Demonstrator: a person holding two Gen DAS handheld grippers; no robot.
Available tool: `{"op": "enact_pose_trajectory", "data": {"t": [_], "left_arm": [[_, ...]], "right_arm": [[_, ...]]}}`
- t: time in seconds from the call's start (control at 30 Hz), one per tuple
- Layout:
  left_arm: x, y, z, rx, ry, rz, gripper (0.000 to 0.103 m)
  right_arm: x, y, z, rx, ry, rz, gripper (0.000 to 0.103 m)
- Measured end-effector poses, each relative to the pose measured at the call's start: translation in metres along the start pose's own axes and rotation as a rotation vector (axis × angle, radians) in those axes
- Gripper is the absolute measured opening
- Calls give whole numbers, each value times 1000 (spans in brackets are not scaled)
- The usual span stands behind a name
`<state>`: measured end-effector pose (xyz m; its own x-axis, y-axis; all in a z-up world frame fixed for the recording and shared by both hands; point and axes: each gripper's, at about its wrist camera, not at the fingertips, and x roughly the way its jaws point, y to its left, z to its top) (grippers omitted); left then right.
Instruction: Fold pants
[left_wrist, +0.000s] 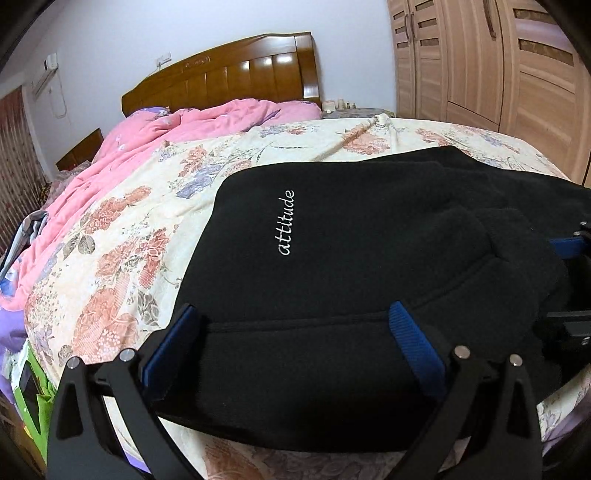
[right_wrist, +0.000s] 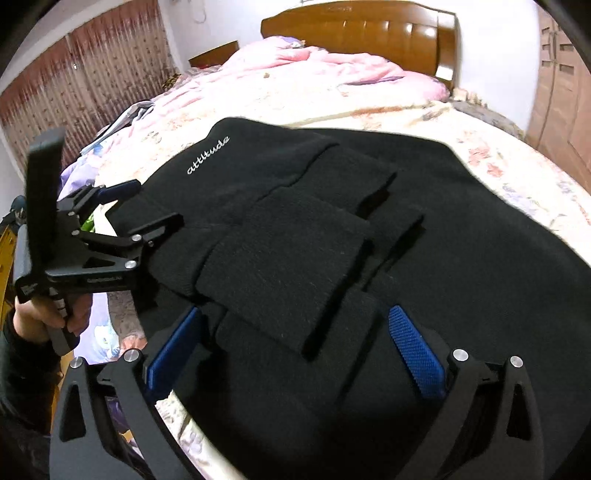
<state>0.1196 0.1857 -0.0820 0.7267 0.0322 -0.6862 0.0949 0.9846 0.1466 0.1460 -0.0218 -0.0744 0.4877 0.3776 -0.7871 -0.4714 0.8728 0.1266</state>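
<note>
Black fleece pants (left_wrist: 332, 236) with white "attitude" lettering (left_wrist: 287, 223) lie folded in layers on the bed's floral cream cover (left_wrist: 122, 229), near its foot. The left gripper (left_wrist: 295, 325) has its blue-padded fingers (left_wrist: 413, 343) spread wide over the near edge of the fabric. The right gripper (right_wrist: 295, 325) is likewise spread wide above the layered cuffs, gripping nothing. A pink quilt (right_wrist: 314, 62) is bunched by the wooden headboard (right_wrist: 362, 33).

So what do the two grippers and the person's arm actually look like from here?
Both the left gripper and the right gripper are matte black, with silver pivot pins, cut-out linkage arms and blue textured pads. The left hand is bare, with a dark sleeve behind it.
</note>
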Motion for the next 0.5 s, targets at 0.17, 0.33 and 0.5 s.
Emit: {"op": "enact_pose_trajectory", "data": {"t": [0.17, 0.33, 0.5], "left_arm": [[0, 0, 1, -5, 1, -1, 102], [1, -1, 1, -4, 3, 3, 102], [1, -1, 1, -5, -1, 3, 102]], "right_arm": [[-12, -13, -29, -30, 34, -143, 97], [-29, -30, -52, -9, 7, -137, 98], [-58, -49, -61, 45, -35, -194, 98]]}}
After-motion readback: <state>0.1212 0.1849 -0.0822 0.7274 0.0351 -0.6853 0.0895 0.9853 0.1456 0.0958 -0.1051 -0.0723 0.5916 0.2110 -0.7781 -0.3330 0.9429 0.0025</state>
